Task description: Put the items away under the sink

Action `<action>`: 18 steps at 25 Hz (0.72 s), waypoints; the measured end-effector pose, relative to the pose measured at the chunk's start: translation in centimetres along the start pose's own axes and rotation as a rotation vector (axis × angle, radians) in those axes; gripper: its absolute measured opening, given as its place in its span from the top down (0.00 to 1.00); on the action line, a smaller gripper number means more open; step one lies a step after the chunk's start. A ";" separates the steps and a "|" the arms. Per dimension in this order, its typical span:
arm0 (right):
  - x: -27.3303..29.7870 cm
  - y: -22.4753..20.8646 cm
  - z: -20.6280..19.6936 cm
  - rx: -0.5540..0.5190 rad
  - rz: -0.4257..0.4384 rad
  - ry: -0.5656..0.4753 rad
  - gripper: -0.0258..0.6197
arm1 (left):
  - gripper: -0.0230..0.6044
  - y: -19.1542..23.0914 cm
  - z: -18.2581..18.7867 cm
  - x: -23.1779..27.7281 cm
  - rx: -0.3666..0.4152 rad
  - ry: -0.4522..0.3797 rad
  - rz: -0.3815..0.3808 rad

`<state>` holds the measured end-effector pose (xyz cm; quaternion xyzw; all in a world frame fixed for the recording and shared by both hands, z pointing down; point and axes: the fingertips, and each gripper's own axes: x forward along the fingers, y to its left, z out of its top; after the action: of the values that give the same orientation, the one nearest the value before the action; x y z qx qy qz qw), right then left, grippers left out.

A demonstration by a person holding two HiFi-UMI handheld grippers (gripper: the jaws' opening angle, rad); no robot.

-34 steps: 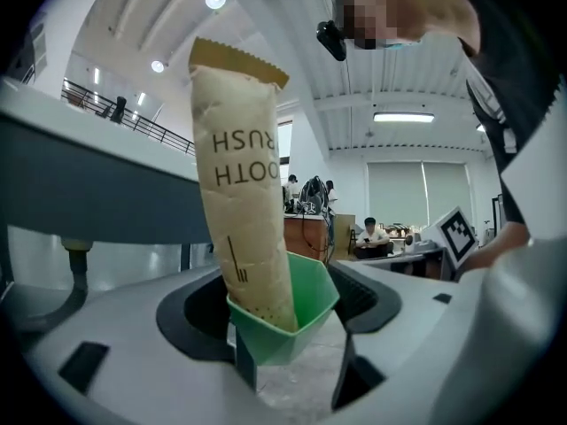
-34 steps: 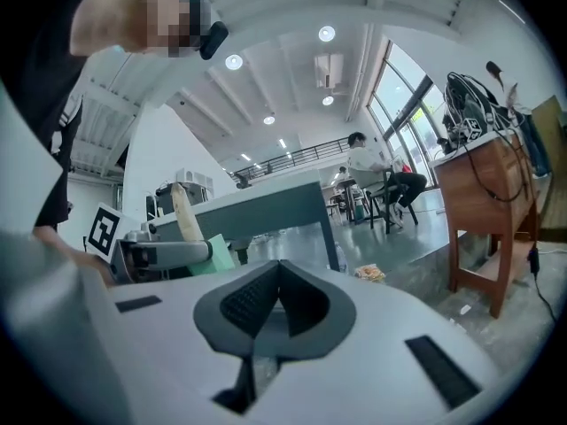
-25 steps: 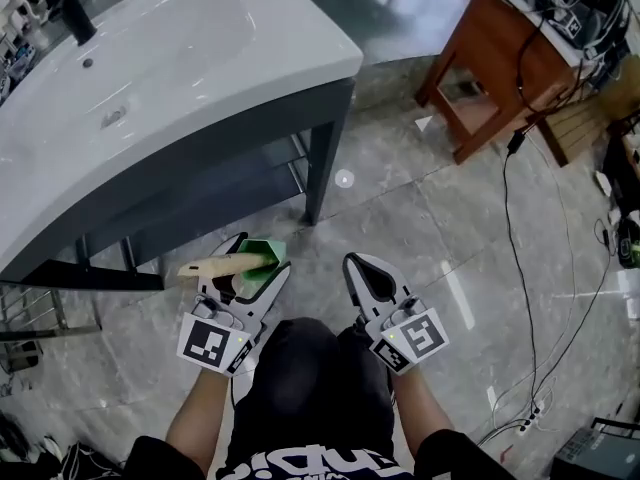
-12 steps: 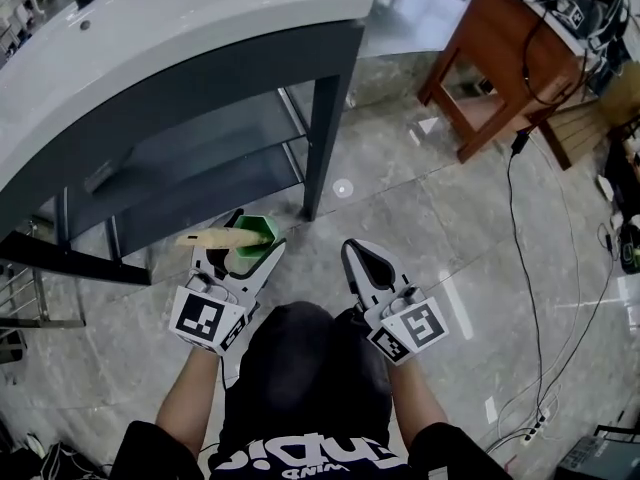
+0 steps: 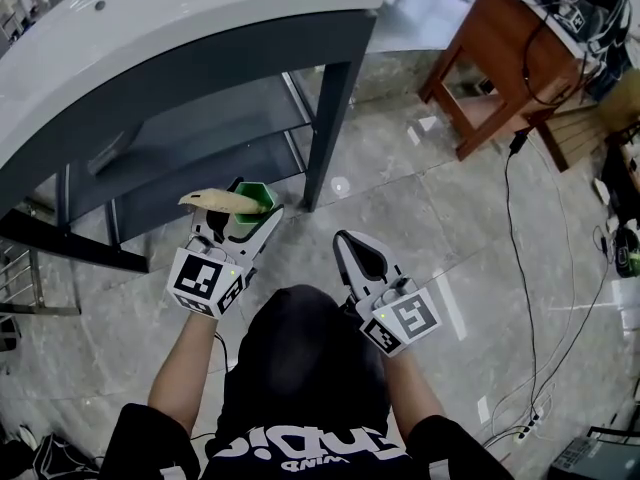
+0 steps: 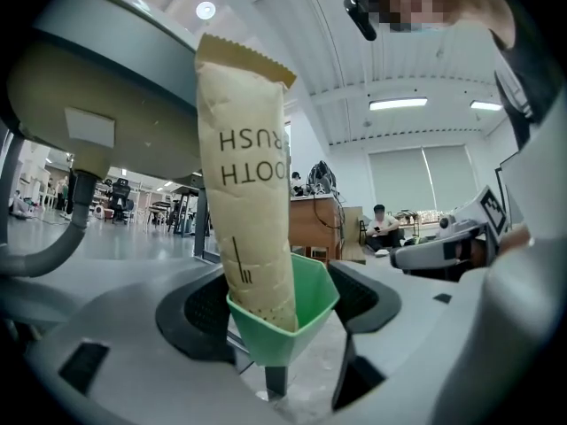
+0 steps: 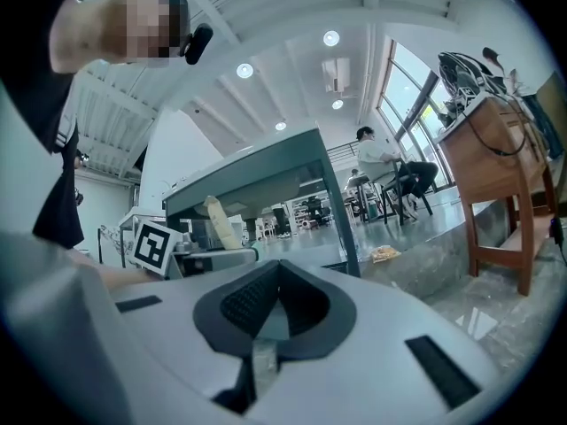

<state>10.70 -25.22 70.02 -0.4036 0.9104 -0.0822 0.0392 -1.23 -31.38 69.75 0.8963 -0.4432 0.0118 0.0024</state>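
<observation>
In the head view my left gripper (image 5: 243, 226) is shut on a green cup (image 5: 250, 211), and a tan paper toothbrush pack (image 5: 222, 201) sticks out of the cup to the left. The left gripper view has the same cup (image 6: 285, 330) pinched between the jaws, the pack (image 6: 252, 175) rising from it. The cup hangs in front of the grey shelves (image 5: 190, 133) under the white sink top (image 5: 170, 18), close to the lower shelf's front edge. My right gripper (image 5: 361, 260) is shut and holds nothing, out over the floor to the right of the vanity leg (image 5: 328, 133).
A wooden table (image 5: 505, 63) with cables stands at the back right. A black cable (image 5: 512, 228) runs across the marble floor to a power strip (image 5: 533, 420). A metal rack (image 5: 25, 288) sits left of the vanity. The person's knees lie below the grippers.
The head camera has dropped lower, so the shelves under the sink now show. Both grippers have moved forward, the left one carrying the cup closer to the shelves.
</observation>
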 end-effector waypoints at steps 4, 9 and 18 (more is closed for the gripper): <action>-0.4 0.3 -0.2 0.000 -0.002 0.004 0.93 | 0.42 1.8 0.1 1.7 0.036 0.001 0.013; -0.5 0.0 -0.3 -0.003 -0.009 0.003 0.93 | 0.42 4.4 0.3 3.8 0.058 0.001 0.038; -0.1 -0.1 -0.4 -0.007 -0.009 0.009 0.93 | 0.42 10.0 0.3 7.7 0.079 0.031 0.095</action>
<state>10.78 -25.22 70.39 -0.4074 0.9090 -0.0811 0.0334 -4.47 -43.59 69.58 0.8733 -0.4846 0.0432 -0.0265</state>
